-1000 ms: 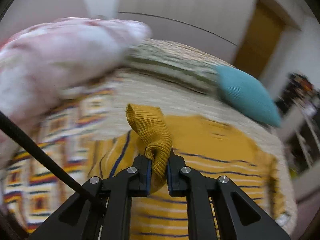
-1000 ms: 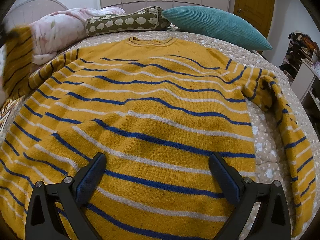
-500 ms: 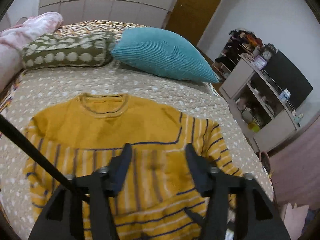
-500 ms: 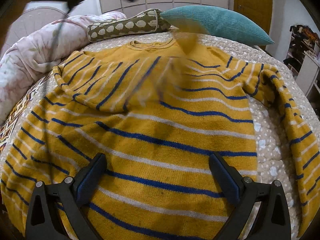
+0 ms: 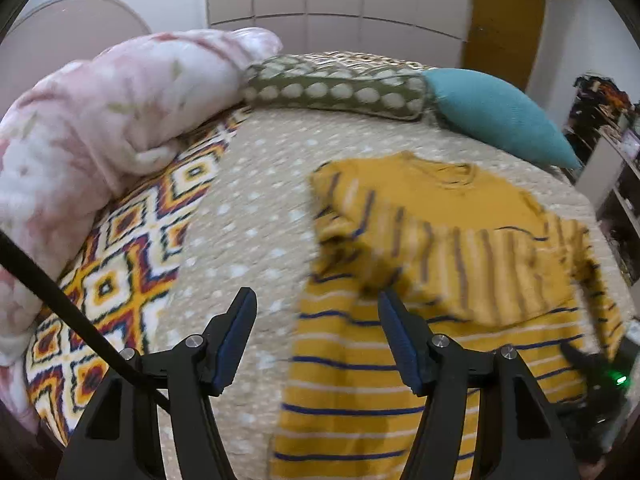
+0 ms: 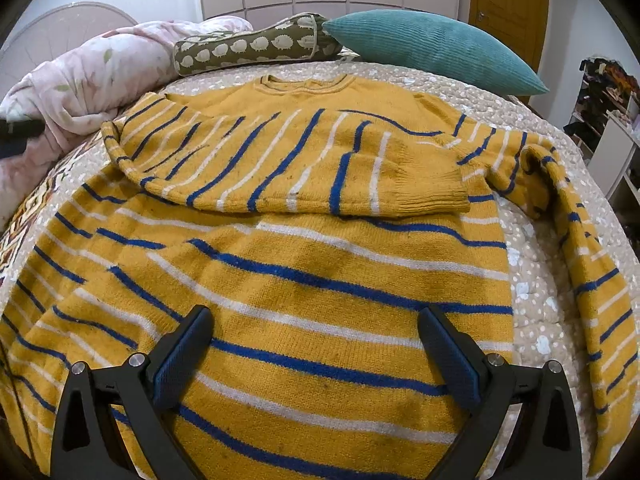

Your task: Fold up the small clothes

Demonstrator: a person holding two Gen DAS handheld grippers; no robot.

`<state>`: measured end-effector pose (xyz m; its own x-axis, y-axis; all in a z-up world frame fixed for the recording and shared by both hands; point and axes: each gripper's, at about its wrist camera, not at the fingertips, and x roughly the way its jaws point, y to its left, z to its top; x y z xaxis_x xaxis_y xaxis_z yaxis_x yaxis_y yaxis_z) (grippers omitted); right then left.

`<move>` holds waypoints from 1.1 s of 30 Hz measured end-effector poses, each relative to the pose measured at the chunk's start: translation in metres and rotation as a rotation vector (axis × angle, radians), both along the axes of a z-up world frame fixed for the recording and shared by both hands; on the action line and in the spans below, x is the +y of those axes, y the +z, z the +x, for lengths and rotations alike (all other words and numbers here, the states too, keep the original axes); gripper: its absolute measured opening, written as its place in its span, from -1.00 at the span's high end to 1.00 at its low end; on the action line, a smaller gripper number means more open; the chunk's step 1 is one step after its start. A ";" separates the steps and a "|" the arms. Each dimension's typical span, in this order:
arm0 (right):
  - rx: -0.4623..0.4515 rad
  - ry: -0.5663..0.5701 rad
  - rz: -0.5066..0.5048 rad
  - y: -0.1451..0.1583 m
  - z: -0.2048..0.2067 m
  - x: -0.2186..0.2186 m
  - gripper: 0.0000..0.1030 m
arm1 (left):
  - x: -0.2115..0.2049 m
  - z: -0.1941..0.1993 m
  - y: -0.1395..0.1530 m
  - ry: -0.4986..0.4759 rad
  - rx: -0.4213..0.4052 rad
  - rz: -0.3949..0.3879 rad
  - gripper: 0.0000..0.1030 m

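Right wrist view: a mustard-yellow knit sweater with blue and white stripes (image 6: pixel 320 280) lies flat on the dotted beige quilted bedspread (image 6: pixel 532 320), one sleeve folded across its chest. The right gripper (image 6: pixel 316 344) and left gripper (image 5: pixel 316 336) both gape empty. The loose folded sleeve could slide off if the body is tugged.

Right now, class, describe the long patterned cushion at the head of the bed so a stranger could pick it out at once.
Start at the yellow striped sweater spread over the bed and look past its collar to the far edge. Three soft things lie there in a row: a pink quilt, the cushion, and a teal pillow. The cushion is the middle one, a narrow olive-brown roll printed with pale hedgehog shapes.
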<state>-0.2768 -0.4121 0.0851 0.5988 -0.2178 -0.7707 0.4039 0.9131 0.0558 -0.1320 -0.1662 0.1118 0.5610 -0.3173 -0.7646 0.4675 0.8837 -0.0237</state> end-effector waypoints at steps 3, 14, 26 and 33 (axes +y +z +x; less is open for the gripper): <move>0.000 0.007 0.002 0.001 0.000 0.000 -1.00 | 0.008 0.008 -0.016 0.011 -0.011 0.038 -0.20; -0.143 0.238 0.040 0.104 0.020 0.024 -0.65 | 0.031 0.003 -0.086 0.100 0.094 -0.073 -0.20; 0.044 0.476 -0.068 0.093 0.264 0.081 -0.39 | 0.046 0.000 -0.096 0.111 0.111 -0.170 -0.42; 0.179 0.498 -0.136 0.071 0.306 0.074 0.90 | 0.053 0.002 -0.098 0.106 0.127 -0.238 -0.45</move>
